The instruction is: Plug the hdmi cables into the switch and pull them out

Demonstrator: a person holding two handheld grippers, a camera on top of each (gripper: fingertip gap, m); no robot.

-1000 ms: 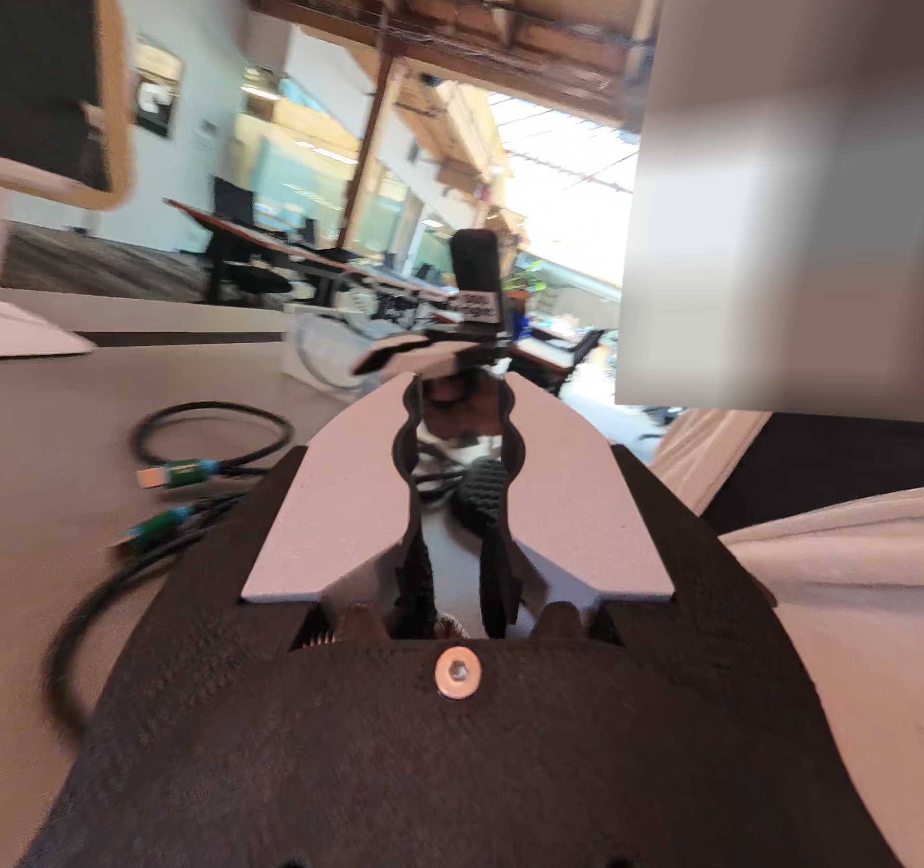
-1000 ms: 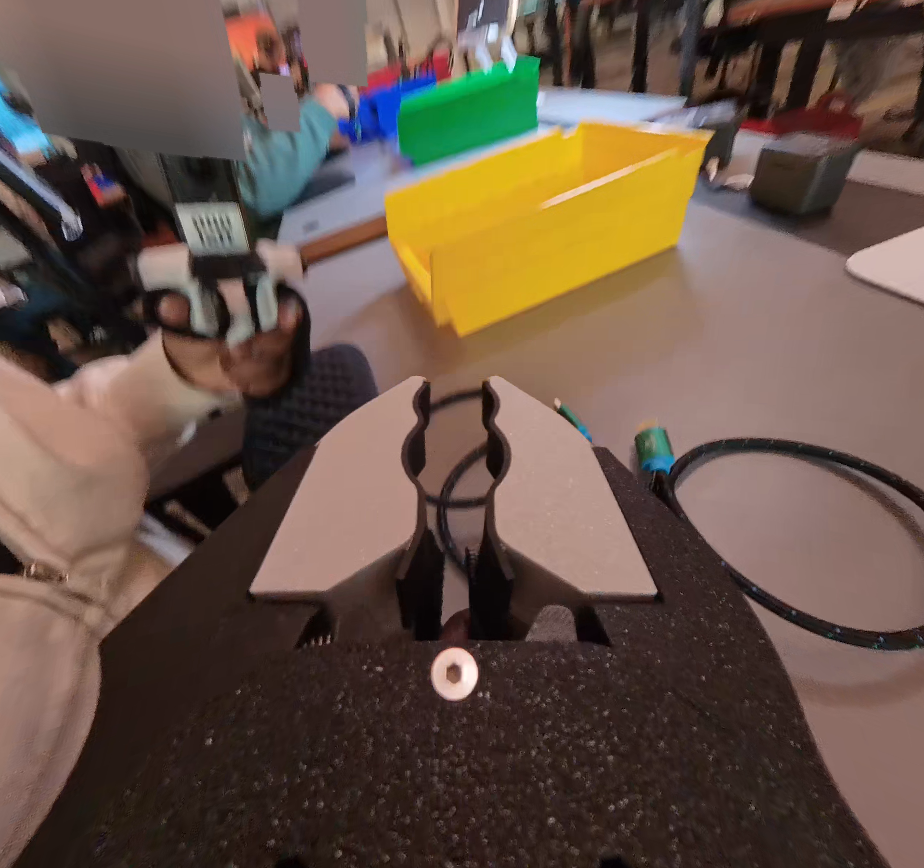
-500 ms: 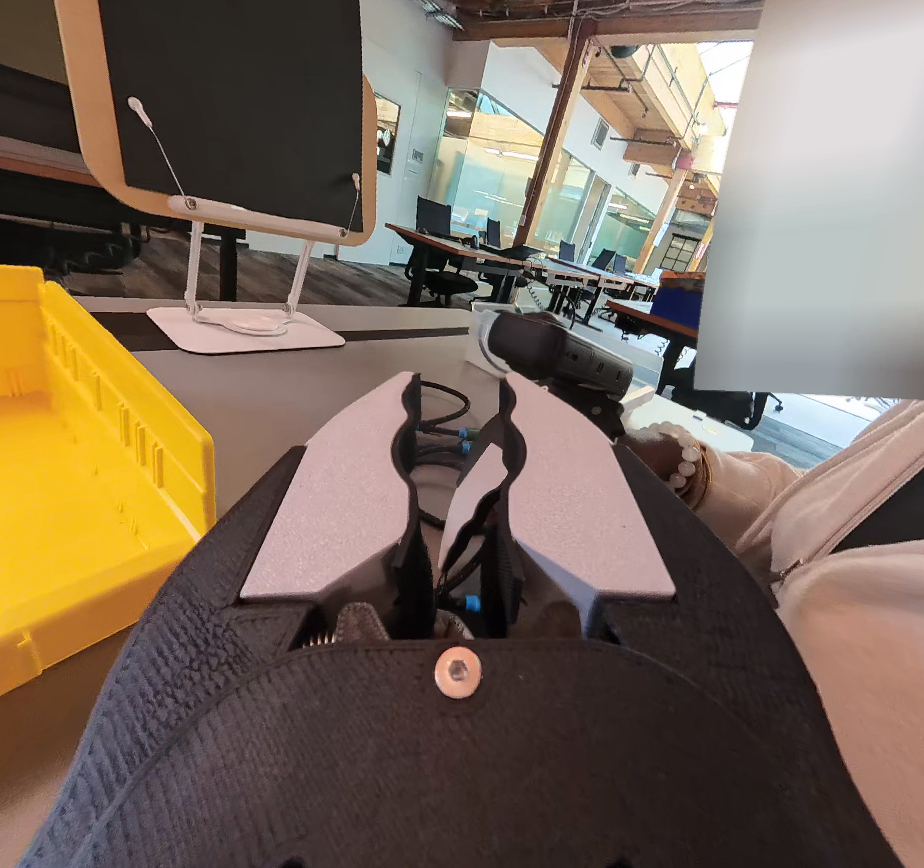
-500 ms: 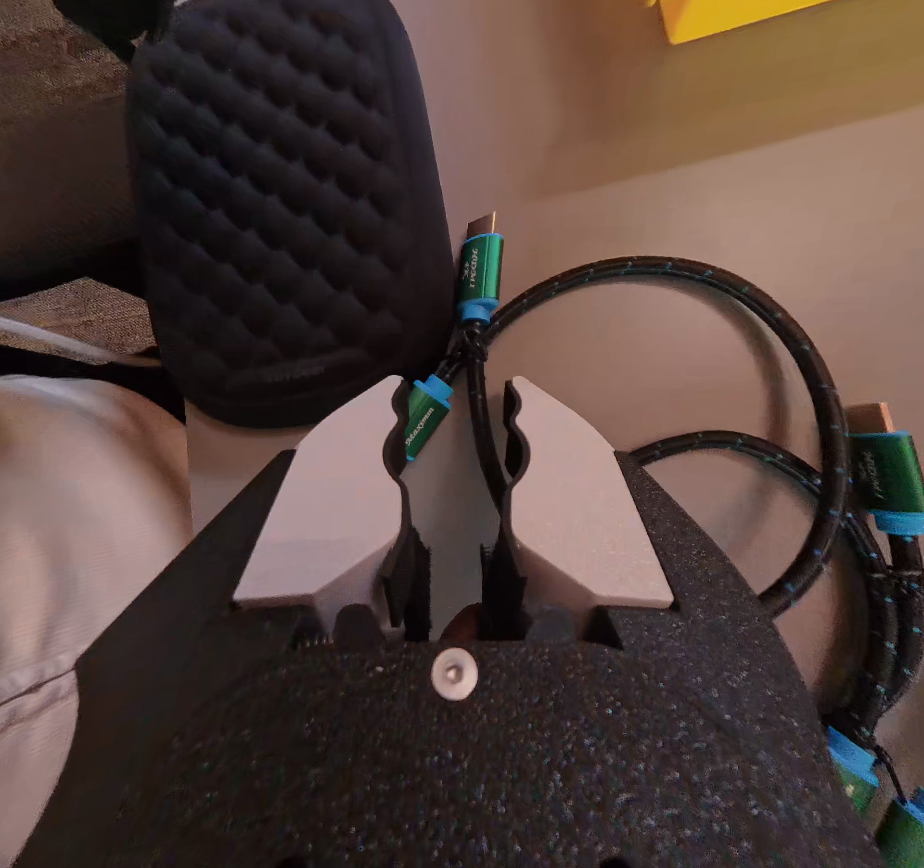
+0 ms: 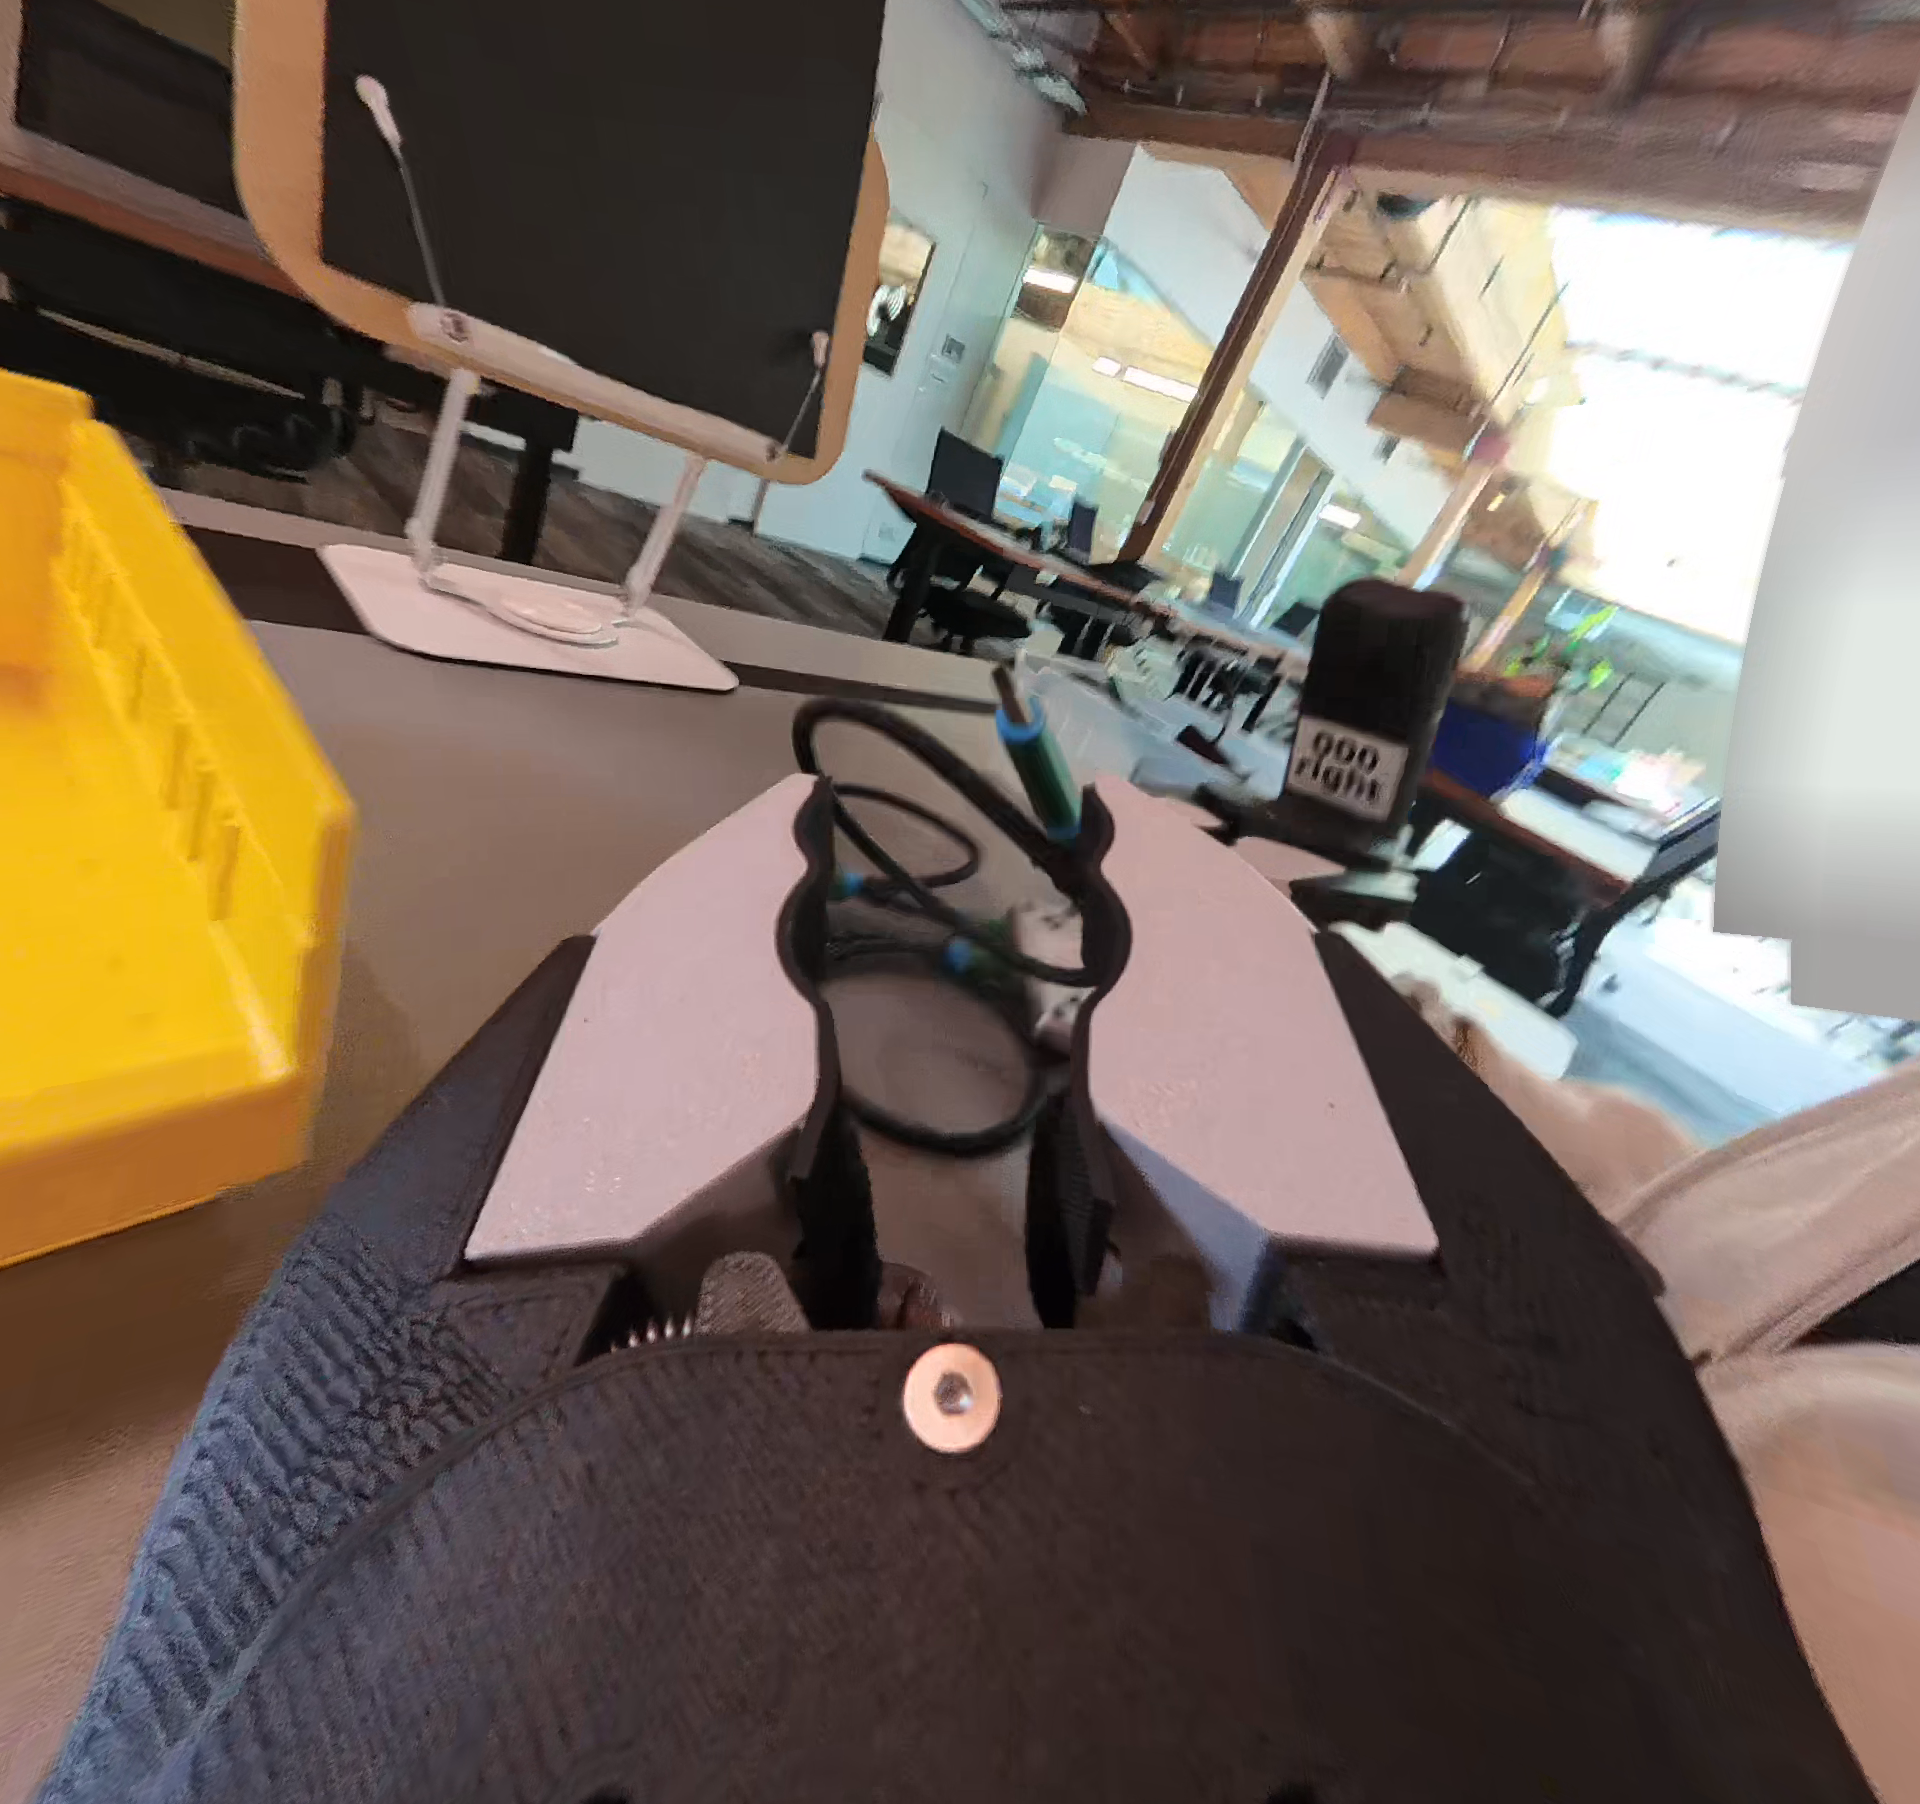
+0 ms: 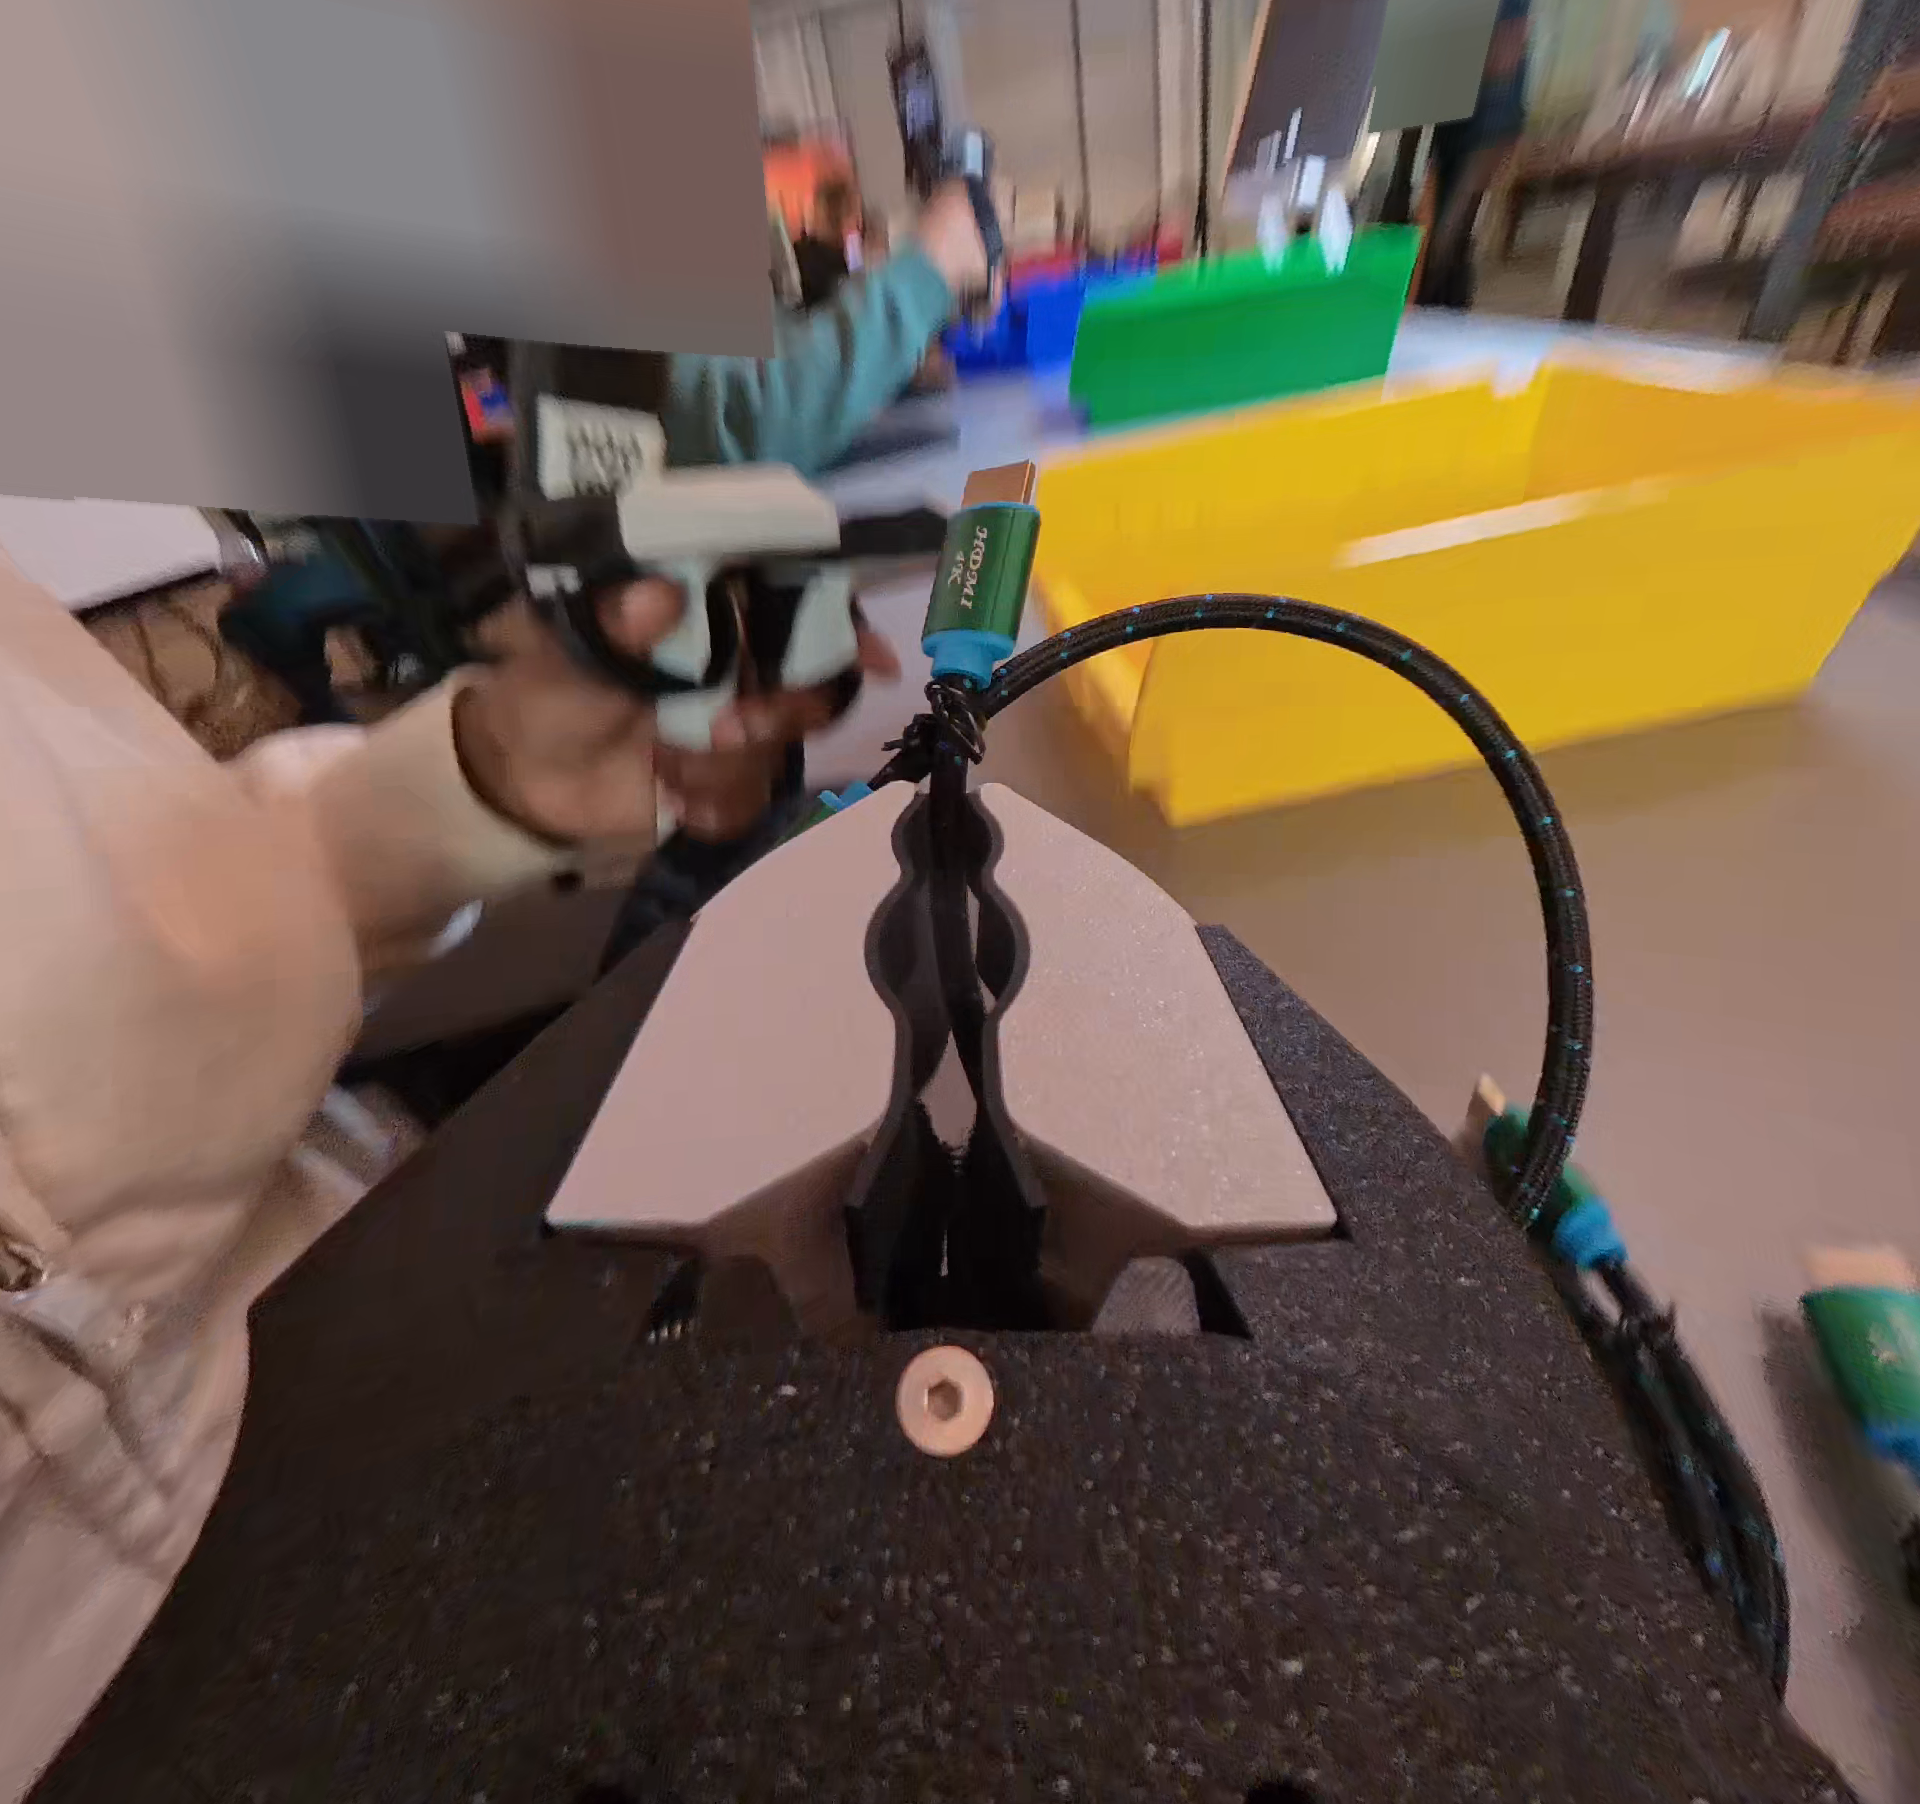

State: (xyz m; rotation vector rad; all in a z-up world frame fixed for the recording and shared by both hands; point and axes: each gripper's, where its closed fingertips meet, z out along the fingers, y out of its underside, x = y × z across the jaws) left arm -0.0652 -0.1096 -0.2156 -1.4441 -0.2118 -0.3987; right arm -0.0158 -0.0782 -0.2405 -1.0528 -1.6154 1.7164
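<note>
Above the grey table (image 6: pixel 1558 902), right gripper (image 6: pixel 948 798) pinching a braided HDMI cable (image 6: pixel 1496 778), green plug (image 6: pixel 982 575) up (near yellow bin (image 6: pixel 1455 632)). Left gripper (image 5: pixel 951 809) spread, probably empty; more cables (image 5: pixel 914 881) beyond.

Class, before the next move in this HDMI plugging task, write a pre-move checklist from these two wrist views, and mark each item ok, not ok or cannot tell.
1. Right tool shut on the braided HDMI cable: ok, gripped just behind the plug.
2. Green HDMI plug free and pointing away from the tool: ok.
3. Left tool open and holding nothing: ok.
4. Switch located: not ok, it shows in neither view.
5. Held cable free of the spare cables on the table: cannot tell.
6. Yellow bin clear of the plug: ok, it stands behind it.
</note>
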